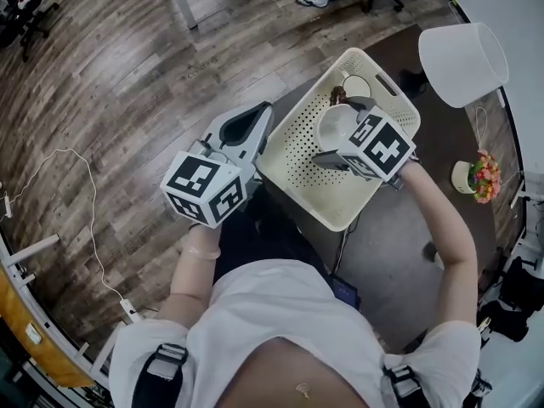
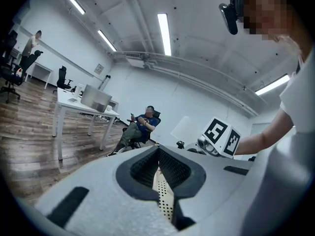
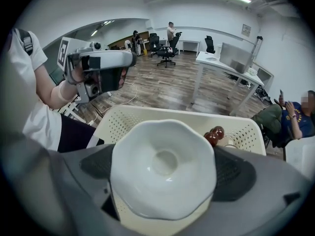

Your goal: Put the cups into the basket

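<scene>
Grey right gripper [image 1: 338,133] clenched on white scalloped cup [image 3: 163,168], hung above cream basket [image 1: 299,158], not yet set down. Mouth facing back at gripper, long axis along jaws. Left gripper [image 2: 158,156] pinching basket rim at 9 o'clock. Seemingly another cup [image 1: 357,86] already inside, 12 o'clock corner.

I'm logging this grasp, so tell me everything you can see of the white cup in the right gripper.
The white cup is glossy, ceramic by its look, with a wavy, scalloped rim and a small round dip at its centre. It looks empty. The right gripper holds it between its jaws, open side facing that gripper's camera, over the inside of the cream perforated basket. Whether it touches the basket cannot be told.
</scene>
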{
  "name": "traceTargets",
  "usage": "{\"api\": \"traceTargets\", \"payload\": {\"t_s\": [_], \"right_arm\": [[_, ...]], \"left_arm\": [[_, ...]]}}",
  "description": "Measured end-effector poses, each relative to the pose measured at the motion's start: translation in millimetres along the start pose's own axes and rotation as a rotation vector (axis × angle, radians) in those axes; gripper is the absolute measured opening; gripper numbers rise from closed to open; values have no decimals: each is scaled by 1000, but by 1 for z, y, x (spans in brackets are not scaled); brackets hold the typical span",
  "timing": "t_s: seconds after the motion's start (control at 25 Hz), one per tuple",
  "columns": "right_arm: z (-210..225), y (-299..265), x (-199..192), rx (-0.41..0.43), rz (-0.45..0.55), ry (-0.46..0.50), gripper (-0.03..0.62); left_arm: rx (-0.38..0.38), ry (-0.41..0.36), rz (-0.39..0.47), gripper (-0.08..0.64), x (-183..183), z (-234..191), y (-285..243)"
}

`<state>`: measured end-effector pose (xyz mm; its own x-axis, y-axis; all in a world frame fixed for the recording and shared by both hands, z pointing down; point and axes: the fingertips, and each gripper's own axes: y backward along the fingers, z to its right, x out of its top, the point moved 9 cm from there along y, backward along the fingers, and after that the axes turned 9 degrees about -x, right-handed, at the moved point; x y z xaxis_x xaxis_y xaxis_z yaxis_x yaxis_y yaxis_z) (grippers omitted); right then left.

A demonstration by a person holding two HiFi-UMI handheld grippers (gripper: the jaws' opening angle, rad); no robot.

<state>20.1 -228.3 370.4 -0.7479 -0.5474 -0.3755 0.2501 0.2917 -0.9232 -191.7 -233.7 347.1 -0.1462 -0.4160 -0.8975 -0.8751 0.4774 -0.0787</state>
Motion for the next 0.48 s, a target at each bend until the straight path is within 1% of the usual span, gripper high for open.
{"api": "traceTargets", "payload": {"t_s": [0.12, 0.48], "right_arm": [[0, -14, -1, -15, -14, 20, 563], [3, -50, -6, -27, -30, 11, 563]], "left_arm": [[1, 9, -4, 11, 1, -10, -2], [2, 40, -48, 11, -7, -40, -12]]}}
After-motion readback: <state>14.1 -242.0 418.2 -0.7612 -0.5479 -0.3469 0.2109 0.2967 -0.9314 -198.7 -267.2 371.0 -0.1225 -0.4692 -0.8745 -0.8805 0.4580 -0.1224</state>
